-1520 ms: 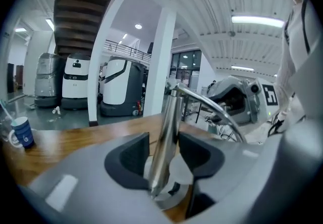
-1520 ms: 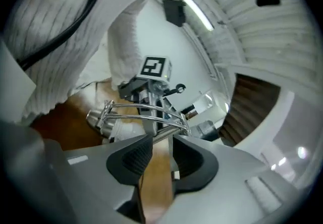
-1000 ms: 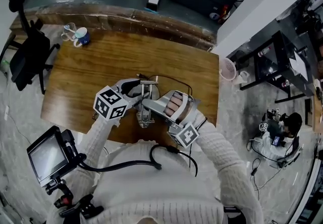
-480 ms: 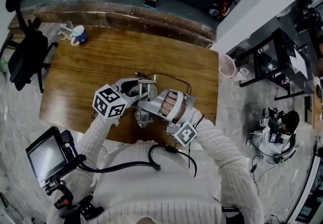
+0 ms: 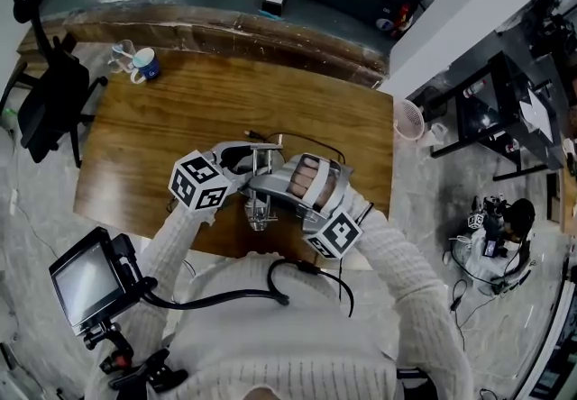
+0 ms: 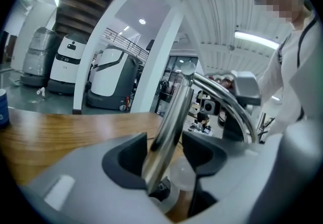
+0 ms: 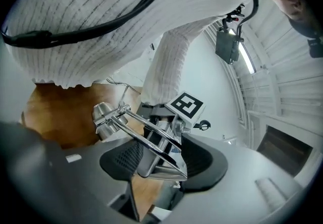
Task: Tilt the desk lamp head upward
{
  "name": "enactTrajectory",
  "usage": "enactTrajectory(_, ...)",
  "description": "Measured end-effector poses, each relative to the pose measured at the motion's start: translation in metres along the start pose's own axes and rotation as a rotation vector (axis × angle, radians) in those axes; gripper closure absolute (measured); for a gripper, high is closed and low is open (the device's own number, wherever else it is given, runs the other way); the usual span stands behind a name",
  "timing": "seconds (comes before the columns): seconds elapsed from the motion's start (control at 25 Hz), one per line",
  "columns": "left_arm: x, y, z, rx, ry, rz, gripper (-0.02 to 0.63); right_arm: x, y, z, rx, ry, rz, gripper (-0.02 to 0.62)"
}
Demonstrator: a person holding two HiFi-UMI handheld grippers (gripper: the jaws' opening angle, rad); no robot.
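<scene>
Two mugs far from desk lamp

Glossy chrome desk lamp, wood-grain table

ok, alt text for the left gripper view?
A chrome lamp arm stands between the left gripper's jaws, which have just been closing but leave a gap on one side. Behind are a wooden desk and a person in white.

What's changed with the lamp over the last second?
The right gripper rolled slightly; its jaws have just been opening around the lamp's chrome frame. On the left gripper, jaws have just been closing slightly, lamp post between them, unclamped. Lamp base and mugs stayed put.
</scene>
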State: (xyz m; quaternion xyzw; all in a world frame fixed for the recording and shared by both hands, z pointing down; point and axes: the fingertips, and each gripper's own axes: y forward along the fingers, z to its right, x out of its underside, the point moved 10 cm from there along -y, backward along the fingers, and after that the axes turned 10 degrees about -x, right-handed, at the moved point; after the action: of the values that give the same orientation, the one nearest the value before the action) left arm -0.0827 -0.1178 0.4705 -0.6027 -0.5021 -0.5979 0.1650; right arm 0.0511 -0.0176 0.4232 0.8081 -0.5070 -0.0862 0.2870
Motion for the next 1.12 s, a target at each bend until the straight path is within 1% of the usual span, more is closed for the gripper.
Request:
enactTrajectory(0.04, 0.000, 0.000, 0.000, -0.002, 0.007, 0.000, 0.387, 0.000, 0.000, 0.001, -0.005, 0.010, 0.008, 0.365)
enactTrajectory(0.08, 0.000, -0.001, -0.001, -0.004, 0.021, -0.002, 0.406, -0.001, 0.000, 0.002, -0.011, 0.023, 0.020, 0.365)
enactTrajectory(0.24, -0.003, -0.001, -0.001, 0.011, 0.085, -0.022, 0.407, -0.003, -0.003, 0.008, -0.036, 0.086, 0.064, 0.365)
enactTrajectory(0.36, -0.004, 0.000, -0.001, 0.028, 0.121, -0.032, 0.423, -0.001, -0.008, 0.016, -0.063, 0.181, 0.130, 0.365)
enactTrajectory(0.48, -0.003, 0.001, 0.001, 0.035, 0.154, -0.030, 0.440, 0.003, -0.017, 0.029, -0.102, 0.321, 0.231, 0.365)
enactTrajectory(0.6, -0.003, 0.001, 0.000, 0.038, 0.150, -0.021, 0.440, 0.009, -0.024, 0.041, -0.130, 0.458, 0.324, 0.370)
enactTrajectory(0.76, -0.001, 0.002, 0.000, 0.038, 0.139, -0.003, 0.440, 0.019, -0.030, 0.053, -0.145, 0.645, 0.433, 0.370)
enactTrajectory(0.88, 0.000, 0.003, 0.000, 0.034, 0.133, 0.010, 0.440, 0.028, -0.032, 0.059, -0.158, 0.764, 0.513, 0.370)
enactTrajectory(0.96, 0.001, 0.003, 0.000, 0.035, 0.134, 0.015, 0.440, 0.034, -0.034, 0.064, -0.162, 0.850, 0.590, 0.370)
enactTrajectory(1.04, 0.002, 0.003, 0.000, 0.036, 0.131, 0.020, 0.440, 0.042, -0.035, 0.071, -0.164, 0.999, 0.684, 0.371)
enactTrajectory(1.12, 0.002, 0.003, 0.000, 0.036, 0.130, 0.026, 0.439, 0.051, -0.037, 0.079, -0.207, 1.146, 0.725, 0.373)
